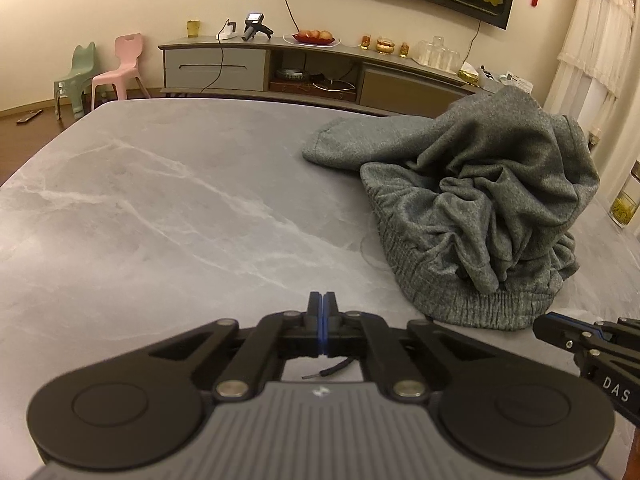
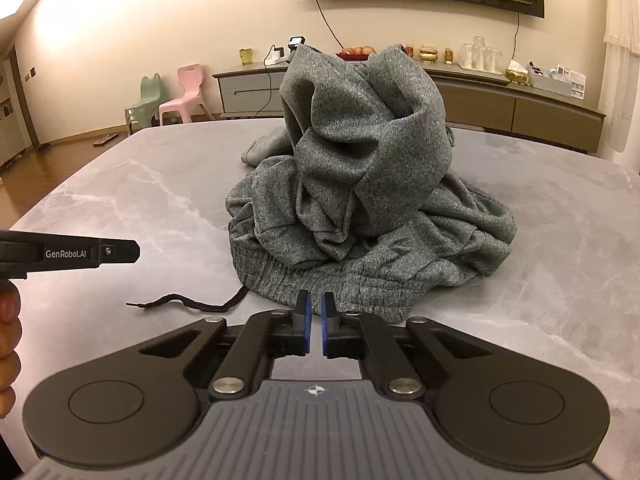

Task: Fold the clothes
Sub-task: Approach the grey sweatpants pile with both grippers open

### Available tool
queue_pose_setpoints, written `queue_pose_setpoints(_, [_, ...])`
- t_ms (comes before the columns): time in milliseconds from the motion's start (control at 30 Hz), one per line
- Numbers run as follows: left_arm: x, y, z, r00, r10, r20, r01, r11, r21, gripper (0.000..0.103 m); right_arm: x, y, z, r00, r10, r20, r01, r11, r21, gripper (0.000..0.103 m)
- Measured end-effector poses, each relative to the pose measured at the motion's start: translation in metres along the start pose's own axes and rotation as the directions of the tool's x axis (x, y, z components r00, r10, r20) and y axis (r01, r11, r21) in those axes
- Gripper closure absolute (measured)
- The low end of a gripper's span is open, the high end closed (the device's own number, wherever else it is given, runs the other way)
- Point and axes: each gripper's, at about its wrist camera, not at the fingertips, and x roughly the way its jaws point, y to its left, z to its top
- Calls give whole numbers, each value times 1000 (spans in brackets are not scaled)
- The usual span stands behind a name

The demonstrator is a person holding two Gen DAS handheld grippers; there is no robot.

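A grey heathered garment (image 1: 480, 208) lies crumpled in a tall heap on the grey marble table (image 1: 160, 208), its elastic waistband toward me. In the right wrist view the garment (image 2: 360, 184) is dead ahead, and a black drawstring (image 2: 180, 302) trails left from the waistband. My left gripper (image 1: 323, 300) is shut with nothing in it, to the left of the heap and apart from it. My right gripper (image 2: 316, 304) is open by a narrow gap, just short of the waistband, holding nothing. Each gripper shows in the other's view: the right gripper (image 1: 560, 328) and the left gripper (image 2: 120, 250).
Beyond the table's far edge stand a long low cabinet (image 1: 280, 68) with small items on top, plus a pink chair (image 1: 116, 68) and a green chair (image 1: 74, 76). A curtain (image 1: 592, 40) hangs at right. A hand (image 2: 8, 320) holds the left gripper.
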Motion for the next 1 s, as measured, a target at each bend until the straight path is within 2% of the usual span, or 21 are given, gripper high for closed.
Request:
queue_pose_setpoints(33, [0,0,0,1000,0,1,0,1000,0,103,0,0,0,1000,1,1,-1,1000,-1,102])
queue_pose_setpoints(433, [1,0,-1,1000,1,-5,-1,1000,1,103,0,-2,1,1000,-15,0,15,1000,1,103])
queue_pose_setpoints(500, [0,-1,-1,1000,0,-6,0,1000,0,99,1,-4,0,1000,-22,-4,22,1000,12,102])
queue_pose_setpoints(600, [-1,-1,-2,1000,1,-3,-1,1000,-4,85,2,-6,0,999,-31,-5,31,999,30,98])
queue_pose_setpoints(633, [-1,-1,-2,1000,1,-2,-1,1000,-8,66,2,-6,1,999,-34,-7,34,999,35,89])
queue_pose_setpoints(667, [-2,0,-2,1000,4,3,-4,1000,-15,39,2,-7,1,999,-42,-4,42,998,42,64])
queue_pose_setpoints(700, [-3,0,-3,1000,7,11,-7,1000,-24,32,1,-8,1,999,-54,6,54,997,49,47])
queue_pose_setpoints(733, [-4,1,-3,1000,14,19,-13,999,-30,25,0,-8,1,998,-67,19,66,996,55,24])
queue_pose_setpoints(767, [-4,0,-2,1000,23,19,-22,999,-31,21,-2,-9,2,997,-75,29,73,996,59,20])
queue_pose_setpoints(867, [-5,0,-1,999,39,13,-39,998,-40,12,-3,-11,3,996,-80,36,78,994,70,20])
queue_pose_setpoints(1000, [-10,1,2,999,33,14,-32,998,-55,11,-5,-16,6,994,-97,47,93,992,81,19])
